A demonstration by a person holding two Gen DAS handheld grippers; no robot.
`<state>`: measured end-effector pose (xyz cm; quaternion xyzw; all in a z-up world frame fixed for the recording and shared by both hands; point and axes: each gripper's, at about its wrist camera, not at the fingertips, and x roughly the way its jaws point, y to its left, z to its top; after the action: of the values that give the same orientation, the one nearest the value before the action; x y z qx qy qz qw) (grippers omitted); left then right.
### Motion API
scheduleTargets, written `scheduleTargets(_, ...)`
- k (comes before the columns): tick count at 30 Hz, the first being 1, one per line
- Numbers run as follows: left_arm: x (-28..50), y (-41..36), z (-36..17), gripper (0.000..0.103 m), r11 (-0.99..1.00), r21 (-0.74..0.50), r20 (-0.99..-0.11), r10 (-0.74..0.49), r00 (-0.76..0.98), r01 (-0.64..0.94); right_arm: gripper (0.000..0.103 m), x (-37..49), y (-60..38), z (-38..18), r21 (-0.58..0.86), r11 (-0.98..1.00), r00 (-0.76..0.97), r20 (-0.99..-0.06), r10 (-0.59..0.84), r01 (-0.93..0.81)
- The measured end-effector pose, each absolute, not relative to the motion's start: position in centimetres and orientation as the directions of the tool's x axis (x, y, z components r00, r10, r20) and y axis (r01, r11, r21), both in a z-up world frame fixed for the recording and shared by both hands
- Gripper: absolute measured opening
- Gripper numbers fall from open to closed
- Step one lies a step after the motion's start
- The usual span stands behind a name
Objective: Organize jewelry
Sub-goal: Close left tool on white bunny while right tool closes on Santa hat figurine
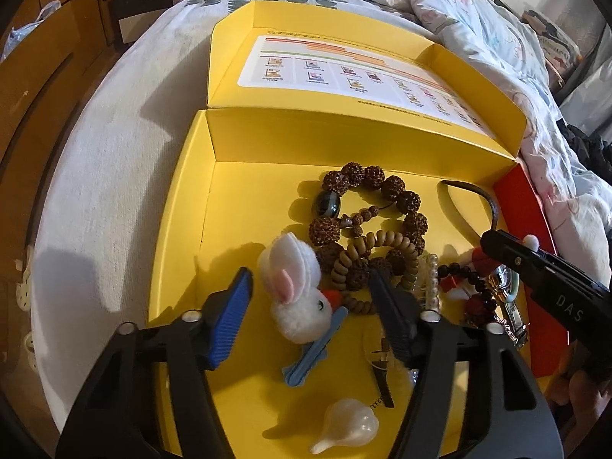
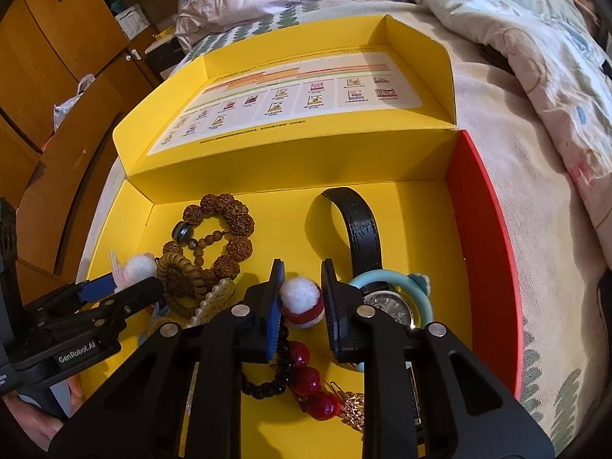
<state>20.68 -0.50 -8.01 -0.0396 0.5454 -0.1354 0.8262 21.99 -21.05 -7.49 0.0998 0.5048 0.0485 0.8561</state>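
Observation:
An open yellow box [image 1: 237, 199] on the bed holds the jewelry. My left gripper [image 1: 310, 279] stands open around a white fluffy bunny clip [image 1: 298, 298], with a gap between it and each pad. My right gripper [image 2: 302, 271] is shut on a white-and-red pompom [image 2: 302, 302] that fills the space between its pads. Behind the bunny lie a brown knobbly bead bracelet [image 1: 382, 183], a tan disc-bead bracelet [image 1: 344, 264] and a pearl strand [image 1: 432, 275]. Under the right gripper are dark beads [image 2: 267, 382], red beads [image 2: 306, 378], a black-strap watch [image 2: 363, 229] and a pale blue ring [image 2: 424, 306].
The box's lid [image 2: 306, 103] stands open at the back, and its right wall is red [image 2: 478, 229]. A pearly white teardrop piece [image 1: 348, 428] and a blue clip [image 1: 306, 363] lie near the front. A rumpled quilt [image 2: 516, 38] lies at the right, wooden cabinets [image 2: 57, 57] at the left.

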Motion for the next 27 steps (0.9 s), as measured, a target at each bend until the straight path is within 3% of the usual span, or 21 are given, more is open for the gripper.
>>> scheduleTargets(2,20.7,-0.7,-8.1,0.044,0.958,-0.223,-0.892,-0.276,0.358,0.182,0.019,22.0,-21.0,-7.5,0.216,0.976,0.488,-0.854,0.181,0.017)
scheduleTargets(7,20.6,-0.9,-8.4,0.041,0.963,-0.201,-0.898,-0.254,0.358,0.180,0.017,21.8,-21.2,-7.5,0.225,0.974,0.486,-0.854,0.186,0.023)
scheduleTargets(11,20.7,-0.8,-8.4,0.032,0.964,-0.198,-0.898,-0.250,0.361,0.175,0.015,21.7,-21.2,-7.5,0.231,0.973,0.490,-0.851,0.190,0.023)
scheduleTargets(27,20.3,-0.2,-6.3,0.027,0.971,-0.180,-0.879,-0.232,0.418,0.159,0.012,20.7,-21.8,-5.2,0.276,0.961,0.545,-0.809,0.222,0.017)
